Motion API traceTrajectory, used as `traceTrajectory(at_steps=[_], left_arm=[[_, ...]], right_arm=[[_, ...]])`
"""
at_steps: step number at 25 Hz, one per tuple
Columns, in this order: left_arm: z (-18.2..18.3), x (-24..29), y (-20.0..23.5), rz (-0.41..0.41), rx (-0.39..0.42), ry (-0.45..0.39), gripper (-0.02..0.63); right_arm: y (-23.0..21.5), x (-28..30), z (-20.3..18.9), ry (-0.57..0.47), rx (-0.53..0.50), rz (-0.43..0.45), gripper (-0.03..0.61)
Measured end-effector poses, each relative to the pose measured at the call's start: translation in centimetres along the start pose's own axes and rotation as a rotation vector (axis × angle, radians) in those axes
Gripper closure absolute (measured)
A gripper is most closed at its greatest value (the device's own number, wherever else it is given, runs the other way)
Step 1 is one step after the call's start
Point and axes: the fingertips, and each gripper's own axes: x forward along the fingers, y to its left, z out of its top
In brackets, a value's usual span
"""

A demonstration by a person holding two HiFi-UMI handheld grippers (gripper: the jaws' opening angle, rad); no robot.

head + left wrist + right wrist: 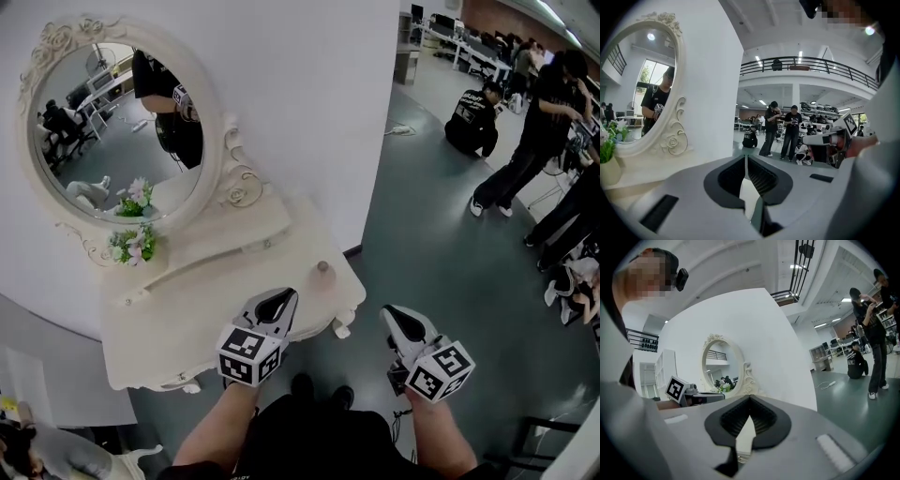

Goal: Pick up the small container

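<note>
A small pale container (pixel 323 269) with a rounded top stands near the right end of the white dressing table (pixel 187 323). My left gripper (pixel 284 296) hovers over the table's front edge, a short way in front and to the left of the container, its jaws shut with nothing between them. In the left gripper view the left gripper (pixel 746 158) points past the mirror frame, and the container is hidden. My right gripper (pixel 391 314) hangs over the floor to the right of the table, shut and empty. The right gripper (pixel 750 399) faces the mirror and wall.
An oval mirror (pixel 117 131) in a carved white frame stands at the table's back, with a small pot of flowers (pixel 131 246) before it. A white wall rises behind. Several people (pixel 525 141) stand and sit on the grey-green floor at the far right.
</note>
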Motion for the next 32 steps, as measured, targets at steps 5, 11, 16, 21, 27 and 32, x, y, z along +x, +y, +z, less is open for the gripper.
traceTrajectory(at_steps=[5,11,16,21,27,32], left_arm=[[-0.3,2.8,2.0,-0.058,0.005,0.015,0.590],[-2.3,5.3,3.6,-0.126,0.032,0.056,0.537],[-3.5,7.3,4.3,-0.182,0.032,0.062,0.497],[-5.3,10.0,4.6,-0.212,0.024,0.089,0.439],[-8.0,13.2,4.7,-0.205,0.071,0.141,0.417],[-10.0,15.7,4.4,-0.200,0.053,0.175,0.403]], right_arm=[[-0.4,3.5,1.3,0.008,-0.024,-0.017,0.568],[0.0,6.5,1.1,0.037,-0.040,-0.067,0.568],[0.1,8.0,0.1,0.055,-0.027,-0.098,0.569],[-1.0,8.7,-0.7,0.066,0.000,-0.109,0.568],[-3.4,9.9,-1.1,0.078,0.009,-0.092,0.568],[-6.1,9.9,-1.7,0.100,0.023,-0.097,0.568]])
